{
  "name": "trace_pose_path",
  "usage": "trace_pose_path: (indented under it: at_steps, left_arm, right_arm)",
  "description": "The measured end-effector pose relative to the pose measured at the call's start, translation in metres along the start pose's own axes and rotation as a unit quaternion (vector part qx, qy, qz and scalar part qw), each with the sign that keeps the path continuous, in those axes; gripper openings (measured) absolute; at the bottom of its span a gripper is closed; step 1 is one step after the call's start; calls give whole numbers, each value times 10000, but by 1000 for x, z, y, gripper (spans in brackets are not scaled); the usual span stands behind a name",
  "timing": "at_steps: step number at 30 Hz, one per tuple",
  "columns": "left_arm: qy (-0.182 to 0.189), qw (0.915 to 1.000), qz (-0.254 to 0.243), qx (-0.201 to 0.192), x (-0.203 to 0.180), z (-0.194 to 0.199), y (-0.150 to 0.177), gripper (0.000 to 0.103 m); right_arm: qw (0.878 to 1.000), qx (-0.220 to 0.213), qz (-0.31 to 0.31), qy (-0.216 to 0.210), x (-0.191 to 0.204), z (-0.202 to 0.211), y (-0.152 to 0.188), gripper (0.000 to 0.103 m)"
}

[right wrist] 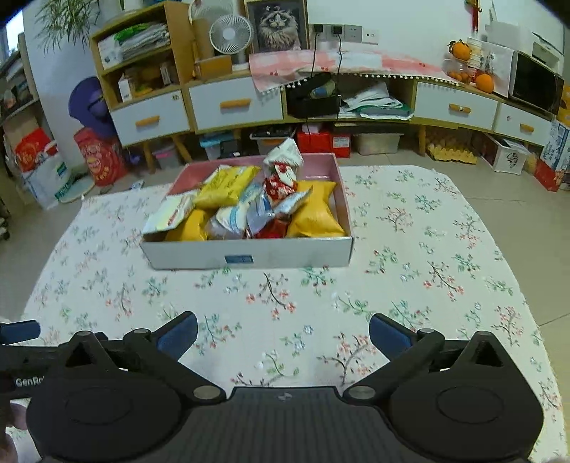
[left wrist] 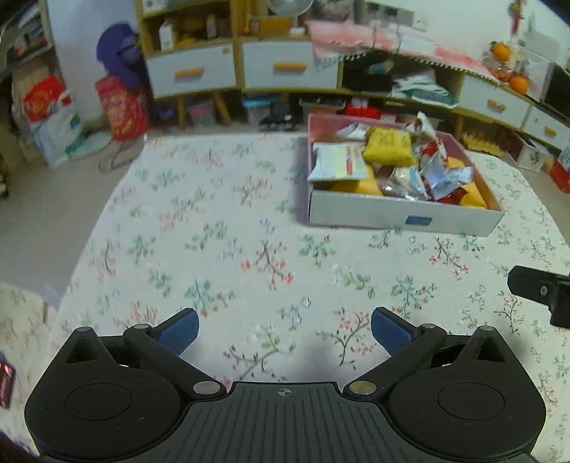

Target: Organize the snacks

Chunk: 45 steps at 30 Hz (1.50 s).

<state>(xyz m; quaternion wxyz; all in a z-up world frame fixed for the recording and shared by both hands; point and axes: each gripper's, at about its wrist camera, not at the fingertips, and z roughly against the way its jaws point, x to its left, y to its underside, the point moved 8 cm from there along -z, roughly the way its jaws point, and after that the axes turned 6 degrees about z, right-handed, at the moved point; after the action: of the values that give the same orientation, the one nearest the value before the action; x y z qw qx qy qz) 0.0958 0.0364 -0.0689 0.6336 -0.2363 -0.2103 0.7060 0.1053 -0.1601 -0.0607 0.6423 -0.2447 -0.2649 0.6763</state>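
Two grippers hung over a table (right wrist: 409, 249) spread with a flowered cloth, and one box (right wrist: 285, 253) stood on it, the landmark for all else; the table was the largest thing, and the box sat toward its far side, straight ahead in the right wrist view and off to the right in the left wrist view (left wrist: 356, 213); behind the box ran a long cabinet (right wrist: 235, 103) with white drawers and orange handles; a purple shape (right wrist: 89, 107) stood to the left of the box beyond the table, with a red bag (right wrist: 99, 156) at its foot; a white fan (right wrist: 231, 35) sat on the cabinet, up and behind the box; oranges (right wrist: 484, 82) lay on the cabinet far to the right of the box.

The box had white outer walls, a pink inside and a small blue label on its near wall; it was heaped with snacks; a yellow bag (right wrist: 315, 213) lay in its right near corner; another yellow bag (right wrist: 228, 187) lay toward its left back; a red and white packet (right wrist: 285, 167) stood above the pile near the back wall; a pale packet (right wrist: 167, 213) hung over the left near corner.

The left gripper (left wrist: 285, 329) was near the box's side of the table, low over the cloth, its blue fingers wide apart and holding nothing; the right gripper (right wrist: 283, 333) faced the box's near wall, well apart from it, also spread wide and bare.
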Motion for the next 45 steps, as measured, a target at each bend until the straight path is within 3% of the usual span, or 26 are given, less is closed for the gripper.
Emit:
trace_pose_path:
  at_steps: [45]
  left_arm:
    - [71, 9999, -51, -53, -4, 0, 5, 103]
  right_arm:
    - [9994, 15, 302, 146, 11, -6, 2, 77]
